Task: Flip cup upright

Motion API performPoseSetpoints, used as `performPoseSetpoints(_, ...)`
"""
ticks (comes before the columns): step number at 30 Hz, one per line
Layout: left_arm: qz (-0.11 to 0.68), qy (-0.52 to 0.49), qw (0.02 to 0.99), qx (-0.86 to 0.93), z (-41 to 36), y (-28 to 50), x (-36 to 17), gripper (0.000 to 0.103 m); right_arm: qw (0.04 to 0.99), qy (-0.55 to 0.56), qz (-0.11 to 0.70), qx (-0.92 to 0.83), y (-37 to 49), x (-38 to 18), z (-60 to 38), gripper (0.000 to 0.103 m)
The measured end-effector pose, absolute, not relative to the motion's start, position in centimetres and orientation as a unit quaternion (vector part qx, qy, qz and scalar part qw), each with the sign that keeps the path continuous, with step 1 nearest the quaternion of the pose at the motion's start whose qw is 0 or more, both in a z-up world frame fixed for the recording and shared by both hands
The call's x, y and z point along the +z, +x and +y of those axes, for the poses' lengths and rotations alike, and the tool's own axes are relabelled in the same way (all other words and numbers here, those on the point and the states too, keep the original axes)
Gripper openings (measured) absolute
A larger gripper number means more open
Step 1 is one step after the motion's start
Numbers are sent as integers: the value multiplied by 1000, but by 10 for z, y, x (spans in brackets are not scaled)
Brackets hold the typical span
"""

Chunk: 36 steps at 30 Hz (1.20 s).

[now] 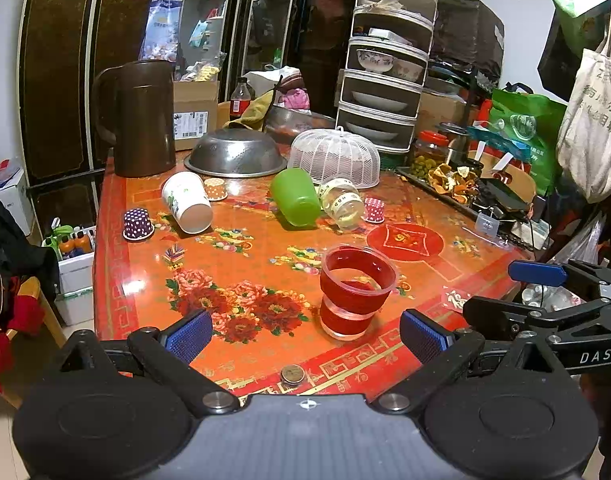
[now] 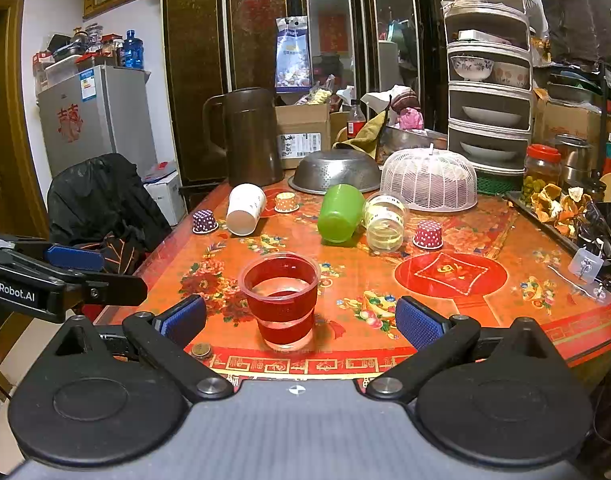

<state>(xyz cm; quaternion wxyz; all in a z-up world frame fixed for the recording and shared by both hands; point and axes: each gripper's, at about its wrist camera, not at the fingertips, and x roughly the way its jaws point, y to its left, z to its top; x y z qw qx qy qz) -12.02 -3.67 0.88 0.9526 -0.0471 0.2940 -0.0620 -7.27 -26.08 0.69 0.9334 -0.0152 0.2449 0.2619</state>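
Both claws spread wide and empty, the red cup already upright at lower centre, dead ahead of the right gripper; the left gripper sees it slightly right, tipped cups lying well beyond.

Brown jug, steel colander, mesh food cover behind coin.
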Motion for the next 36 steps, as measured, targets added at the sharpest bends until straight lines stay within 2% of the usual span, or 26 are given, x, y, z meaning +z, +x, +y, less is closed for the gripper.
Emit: performPoseSetpoints(36,296,-48,952,-55,-33,-118,7,101,932,-14,249,263,-73,7,-261,102)
